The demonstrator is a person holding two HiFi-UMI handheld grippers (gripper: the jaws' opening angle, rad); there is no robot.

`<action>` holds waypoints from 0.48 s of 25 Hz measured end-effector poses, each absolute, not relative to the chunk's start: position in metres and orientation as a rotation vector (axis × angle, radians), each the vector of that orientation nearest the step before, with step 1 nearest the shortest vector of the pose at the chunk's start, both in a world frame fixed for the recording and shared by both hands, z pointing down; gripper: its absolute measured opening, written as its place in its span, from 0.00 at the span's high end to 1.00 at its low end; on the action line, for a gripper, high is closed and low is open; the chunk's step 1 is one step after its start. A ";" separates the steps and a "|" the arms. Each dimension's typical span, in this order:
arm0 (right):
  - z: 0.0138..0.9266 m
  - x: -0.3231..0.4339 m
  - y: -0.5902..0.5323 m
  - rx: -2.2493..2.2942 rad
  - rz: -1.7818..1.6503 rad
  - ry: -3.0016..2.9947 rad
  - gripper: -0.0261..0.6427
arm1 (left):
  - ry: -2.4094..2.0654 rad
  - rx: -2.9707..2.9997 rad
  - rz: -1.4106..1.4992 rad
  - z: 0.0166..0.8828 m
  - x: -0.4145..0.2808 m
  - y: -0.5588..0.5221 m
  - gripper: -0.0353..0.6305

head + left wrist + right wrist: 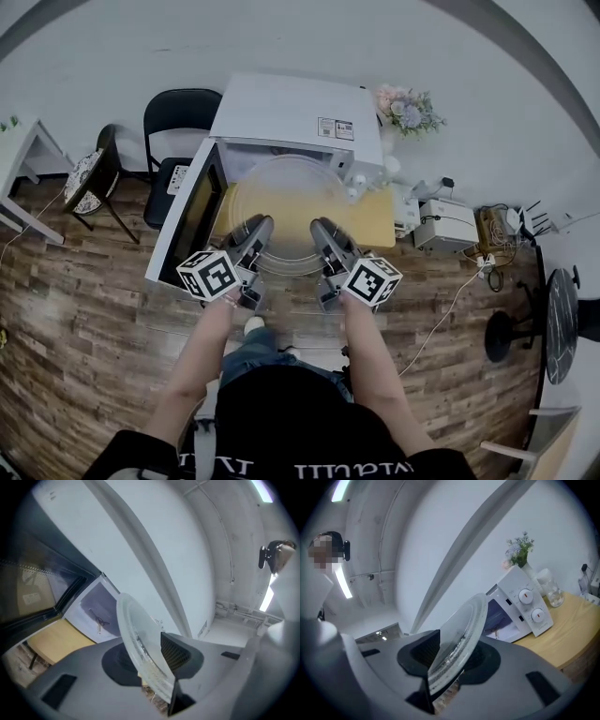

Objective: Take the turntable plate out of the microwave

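Seen from the head camera, a person stands at a yellow table [377, 217] and holds a gripper in each hand. A white microwave [286, 114] sits on the table with its door [191, 217] swung open to the left.

The clear glass plate [284, 208] is outside the microwave. It hangs in the air in front of the open cavity, over the table, carried between the two grippers. It looks roughly level from above.

The left gripper [262, 225] pinches the plate's near-left rim. The right gripper [321, 226] pinches the near-right rim. The two grippers are side by side, near each other, both pointing toward the microwave.

In the left gripper view, the plate's edge runs between the two jaws, and the dark pads [174, 652] press on it from both sides. The plate extends up and away from the jaws.

In the right gripper view, the rim is likewise clamped between both jaws. Behind the plate stands the microwave, its two knobs [531, 605] showing, and flowers [519, 546] beside it.
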State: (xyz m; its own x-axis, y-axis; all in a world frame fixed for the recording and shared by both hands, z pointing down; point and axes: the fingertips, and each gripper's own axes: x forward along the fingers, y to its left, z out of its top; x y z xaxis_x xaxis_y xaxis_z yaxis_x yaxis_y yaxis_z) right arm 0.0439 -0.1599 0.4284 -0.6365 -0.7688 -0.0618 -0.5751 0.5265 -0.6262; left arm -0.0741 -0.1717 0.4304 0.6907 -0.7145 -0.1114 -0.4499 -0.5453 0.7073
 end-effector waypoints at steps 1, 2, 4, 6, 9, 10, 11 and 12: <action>0.424 0.044 -0.160 -1.111 -0.806 2.436 0.77 | -0.885 2.252 -0.516 0.425 -0.074 -0.172 0.78; 0.419 0.045 -0.161 -1.110 -0.793 2.434 0.77 | -0.882 2.267 -0.517 0.419 -0.073 -0.174 0.78; 0.410 0.045 -0.165 -1.111 -0.765 2.435 0.77 | -0.877 2.289 -0.518 0.410 -0.073 -0.178 0.78; 0.400 0.045 -0.169 -1.116 -0.728 2.443 0.77 | -0.870 2.315 -0.514 0.403 -0.071 -0.183 0.77; 0.385 0.049 -0.172 -1.122 -0.656 2.459 0.77 | -0.850 2.362 -0.498 0.391 -0.066 -0.187 0.75; 0.381 0.050 -0.173 -1.121 -0.637 2.461 0.77 | -0.842 2.376 -0.501 0.387 -0.064 -0.188 0.75; 0.376 0.050 -0.174 -1.121 -0.619 2.462 0.77 | -0.835 2.390 -0.505 0.382 -0.063 -0.190 0.75; 0.371 0.051 -0.175 -1.122 -0.602 2.462 0.77 | -0.830 2.405 -0.510 0.378 -0.063 -0.191 0.75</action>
State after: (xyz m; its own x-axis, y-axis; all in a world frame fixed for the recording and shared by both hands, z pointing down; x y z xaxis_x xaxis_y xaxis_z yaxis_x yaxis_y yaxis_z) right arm 0.0507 -0.1749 0.3714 -0.6156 -0.7734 -0.1515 -0.6162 0.5921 -0.5193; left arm -0.0627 -0.1915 0.3775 0.7386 -0.6521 -0.1711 -0.4479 -0.6644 0.5983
